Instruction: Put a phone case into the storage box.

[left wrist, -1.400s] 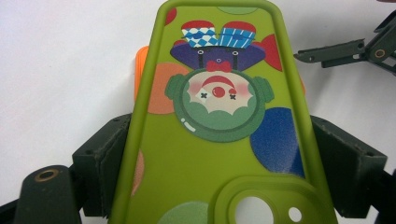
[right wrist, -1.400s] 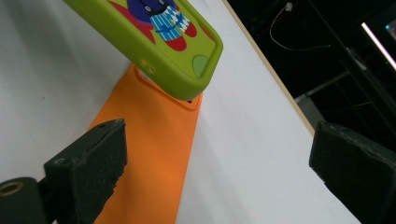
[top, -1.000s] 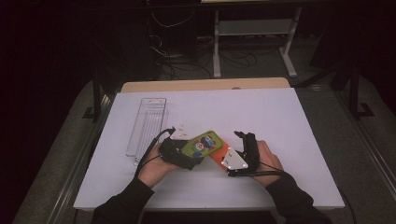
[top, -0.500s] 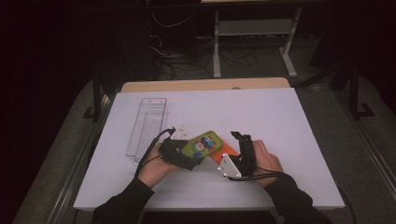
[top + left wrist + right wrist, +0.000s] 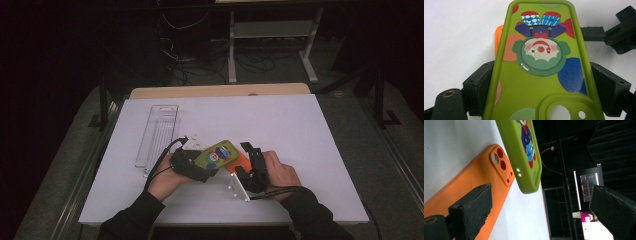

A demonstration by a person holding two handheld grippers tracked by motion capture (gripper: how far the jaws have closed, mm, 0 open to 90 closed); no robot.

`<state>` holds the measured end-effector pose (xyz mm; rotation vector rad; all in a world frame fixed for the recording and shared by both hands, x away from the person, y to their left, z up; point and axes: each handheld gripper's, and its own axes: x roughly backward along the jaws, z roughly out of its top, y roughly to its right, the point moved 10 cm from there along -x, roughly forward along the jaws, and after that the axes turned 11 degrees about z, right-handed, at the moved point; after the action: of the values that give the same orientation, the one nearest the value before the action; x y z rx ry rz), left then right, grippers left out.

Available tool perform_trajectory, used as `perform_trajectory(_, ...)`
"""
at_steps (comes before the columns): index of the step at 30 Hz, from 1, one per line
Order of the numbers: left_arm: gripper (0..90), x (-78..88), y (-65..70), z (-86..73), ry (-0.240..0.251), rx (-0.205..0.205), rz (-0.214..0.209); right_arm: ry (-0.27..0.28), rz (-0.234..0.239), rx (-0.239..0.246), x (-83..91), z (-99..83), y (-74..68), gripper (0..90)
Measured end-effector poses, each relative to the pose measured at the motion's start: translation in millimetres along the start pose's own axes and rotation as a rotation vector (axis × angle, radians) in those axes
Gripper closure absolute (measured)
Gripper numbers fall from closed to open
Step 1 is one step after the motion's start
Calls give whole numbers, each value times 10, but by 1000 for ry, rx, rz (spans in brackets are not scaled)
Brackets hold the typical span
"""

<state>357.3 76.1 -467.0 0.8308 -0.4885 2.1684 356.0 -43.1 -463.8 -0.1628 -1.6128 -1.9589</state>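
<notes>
Since the earlier frame my right gripper [image 5: 248, 161] has rolled onto its side, jaws wide, one just over the orange phone case [image 5: 486, 173] lying flat on the desk [image 5: 310, 130]. My left gripper [image 5: 192, 167], wrist low near the front edge, is clamped on the green phone case [image 5: 541, 75], which overlaps the orange one.

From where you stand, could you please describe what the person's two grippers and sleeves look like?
Both are black, blocky two-jaw tools. The left gripper trails a thin black cable and carries a pale three-cornered plate. The right gripper has a similar pale plate with small holes and a thicker black cable. Its jaw pads look like rough black foam. The sleeves are long and dark.
</notes>
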Motion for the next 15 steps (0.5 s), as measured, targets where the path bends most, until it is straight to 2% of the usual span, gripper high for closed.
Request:
perform_trajectory(1, 148, 2, -3, -1, -1, -7, 0, -5, -4, 2, 1, 10, -15, 41)
perform_trajectory(2, 149, 6, -11, -5, -6, -19, 2, -1, -22, 37, 3, 33, 10, 43)
perform_trajectory(8, 149, 6, 15, 1, 0, -30, -12, 12, -33, 78, -3, 109, -33, 56)
perform_trajectory(10, 149, 6, 27, 3, 2, -34, -11, 24, -65, 113, -5, 176, -36, 83)
perform_trajectory(11, 149, 7, 36, 5, 2, -35, -15, 24, -65, 113, -5, 176, -36, 83)
perform_trajectory(12, 149, 6, 39, 7, 4, -39, -16, 36, -93, 116, 0, 219, -34, 99)
perform_trajectory(15, 148, 6, 52, 10, 6, -39, -19, 44, -119, 136, 21, 260, -21, 128)
